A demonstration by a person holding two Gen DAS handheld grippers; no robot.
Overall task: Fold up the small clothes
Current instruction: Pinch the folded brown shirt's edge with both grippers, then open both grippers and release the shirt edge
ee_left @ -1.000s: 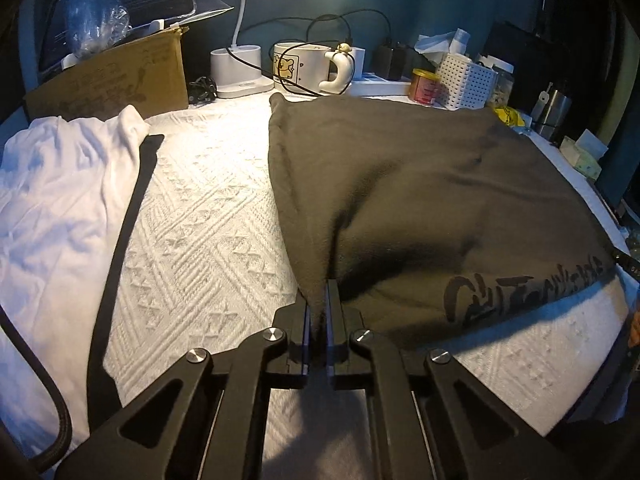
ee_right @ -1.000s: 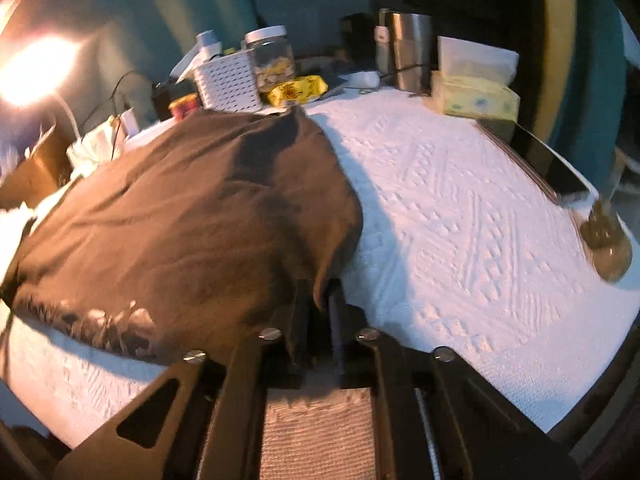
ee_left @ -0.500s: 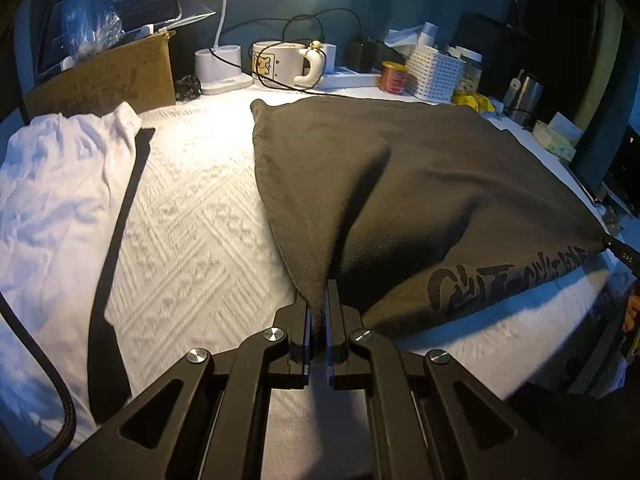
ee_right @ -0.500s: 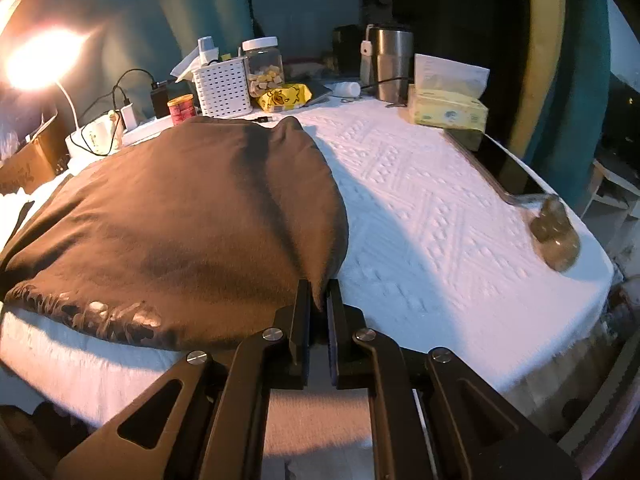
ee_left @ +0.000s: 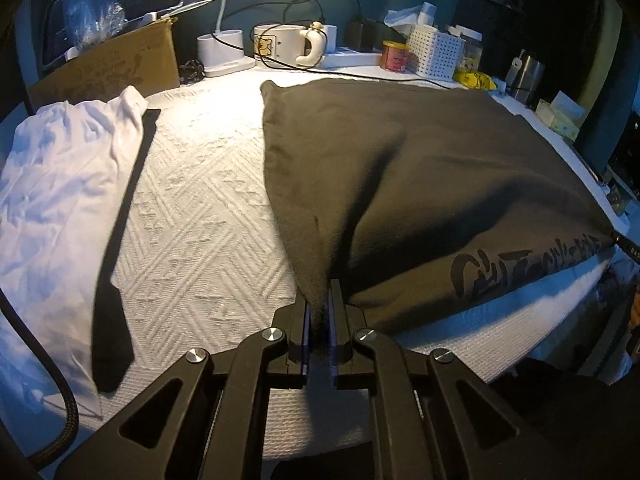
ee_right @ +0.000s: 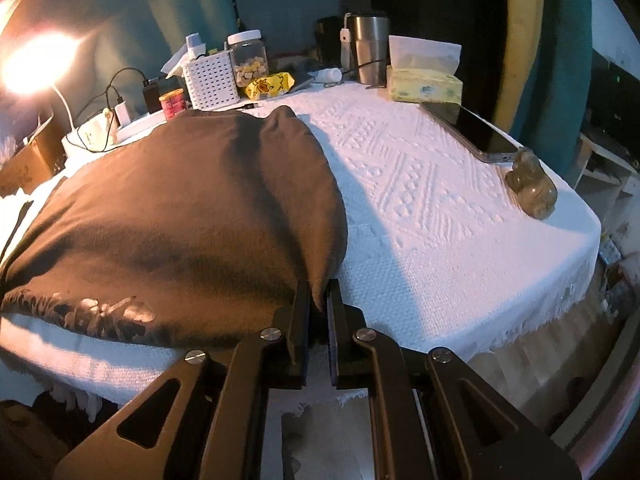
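Observation:
A dark brown garment [ee_left: 420,168] with black lettering along its near hem lies spread on the white textured tablecloth [ee_left: 192,216]. My left gripper [ee_left: 319,300] is shut on its near left corner, the cloth pinched between the pads. My right gripper [ee_right: 319,300] is shut on the near right corner of the same garment [ee_right: 192,208], close to the table's front edge. The cloth hangs taut and a little lifted between the two corners. A white garment [ee_left: 56,184] lies crumpled at the left, with a black strap [ee_left: 120,232] across it.
Along the back stand a cardboard box [ee_left: 112,68], a lamp base [ee_left: 224,52], a mug [ee_left: 280,44], a white basket [ee_left: 434,50], a jar [ee_right: 248,58], a steel tumbler [ee_right: 370,46] and a tissue box [ee_right: 424,84]. A phone [ee_right: 480,132] and a stone figure [ee_right: 532,188] lie at the right edge.
Both grippers have drawn back toward the table's near edge, pulling the brown garment with them. Its far edge has slid away from the items at the back. The grips are unchanged.

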